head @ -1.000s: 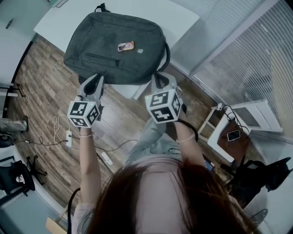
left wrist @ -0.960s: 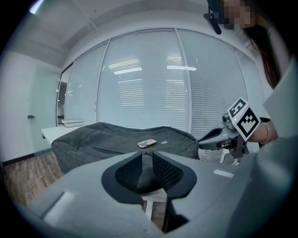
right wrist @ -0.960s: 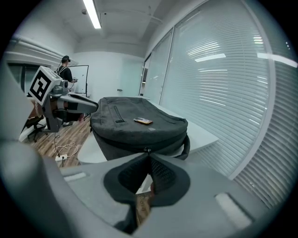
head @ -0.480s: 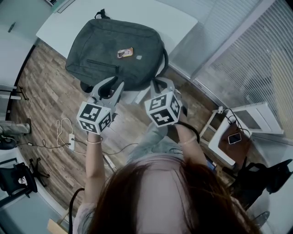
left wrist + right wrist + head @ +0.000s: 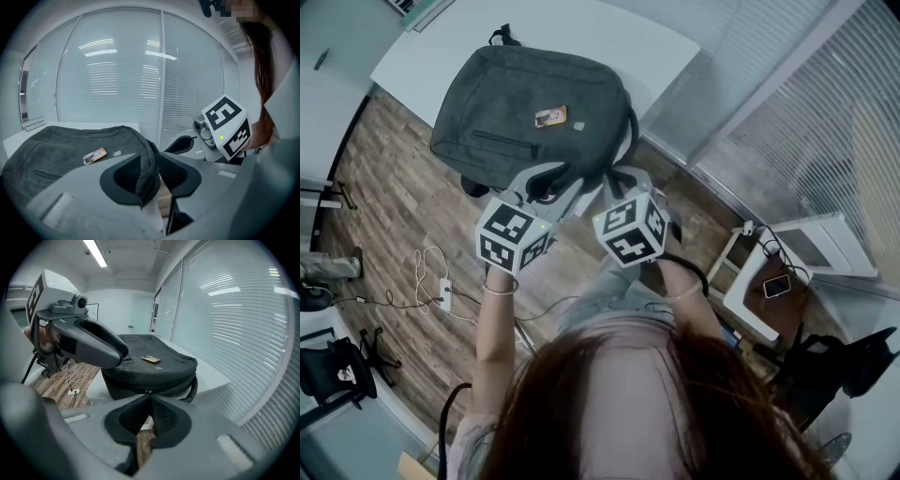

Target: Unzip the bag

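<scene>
Swung across from the far left of the bag's near edge, the left tongs (image 5: 150,157) now sit just beside the right tongs (image 5: 149,398). Their jaws have just been opening and stand wide apart. A rounded near corner of the dark grey fabric backpack (image 5: 534,112) shows in the gap between the black pads, and neither pad presses on it. The right tongs hold the place they had a second ago, jaws closed together. Their tips are at the zip line along the backpack's near side, right where a small metal zip puller (image 5: 148,391) shows; whether the tips actually pinch that puller cannot be made out. The backpack lies flat on a white table (image 5: 619,37), its near edge at the table's near corner and its zip still closed along the side that shows in the right gripper view. A small orange-and-white card (image 5: 551,116) rests on the backpack's upper face, a black carrying handle (image 5: 501,36) sticks out at the far end, and a dark strap loop (image 5: 634,122) hangs off the right side. Below the table a wood-plank floor (image 5: 394,197) carries a white cable (image 5: 427,272). Slatted window blinds (image 5: 797,103) run along the right of the head view.
</scene>
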### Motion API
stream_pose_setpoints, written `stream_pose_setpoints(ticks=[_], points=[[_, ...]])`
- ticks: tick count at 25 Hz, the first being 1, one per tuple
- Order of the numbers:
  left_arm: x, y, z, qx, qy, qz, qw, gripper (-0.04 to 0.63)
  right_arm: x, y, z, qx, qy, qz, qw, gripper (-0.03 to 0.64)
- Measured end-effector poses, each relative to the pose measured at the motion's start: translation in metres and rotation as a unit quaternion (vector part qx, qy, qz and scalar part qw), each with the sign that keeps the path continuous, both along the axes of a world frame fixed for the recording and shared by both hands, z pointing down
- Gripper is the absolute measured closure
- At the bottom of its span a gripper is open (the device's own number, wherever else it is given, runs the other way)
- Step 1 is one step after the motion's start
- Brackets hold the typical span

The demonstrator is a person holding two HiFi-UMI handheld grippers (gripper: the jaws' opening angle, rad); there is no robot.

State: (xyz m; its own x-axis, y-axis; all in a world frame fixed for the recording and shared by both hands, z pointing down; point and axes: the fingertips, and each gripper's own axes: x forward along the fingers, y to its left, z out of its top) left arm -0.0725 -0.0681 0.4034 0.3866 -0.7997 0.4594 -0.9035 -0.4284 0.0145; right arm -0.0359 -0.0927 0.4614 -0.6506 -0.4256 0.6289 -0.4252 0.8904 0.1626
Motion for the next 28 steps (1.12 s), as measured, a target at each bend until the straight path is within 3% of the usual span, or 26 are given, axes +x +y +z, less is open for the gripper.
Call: stream_pose_setpoints(ticks=[14,18,21,28], points=[[0.018,-0.016,0.029,-0.1,-0.072,0.02,0.9922,0.472,0.0,0.001,-0.003,-0.011,0.005,-0.027,1.0,0.607],[0.017,-0.019,0.037,-0.108,-0.097,0.016,0.9893,0.512,0.0,0.002,-0.002,-0.009,0.008,-0.038,0.999,0.609],[0.017,-0.019,0.04,-0.113,-0.097,0.017,0.9887,0.523,0.0,0.002,-0.002,-0.005,0.016,-0.049,0.999,0.609],[0.016,-0.017,0.043,-0.135,-0.058,0.027,0.9887,0.538,0.0,0.0,-0.002,-0.024,0.029,-0.061,0.997,0.609]])
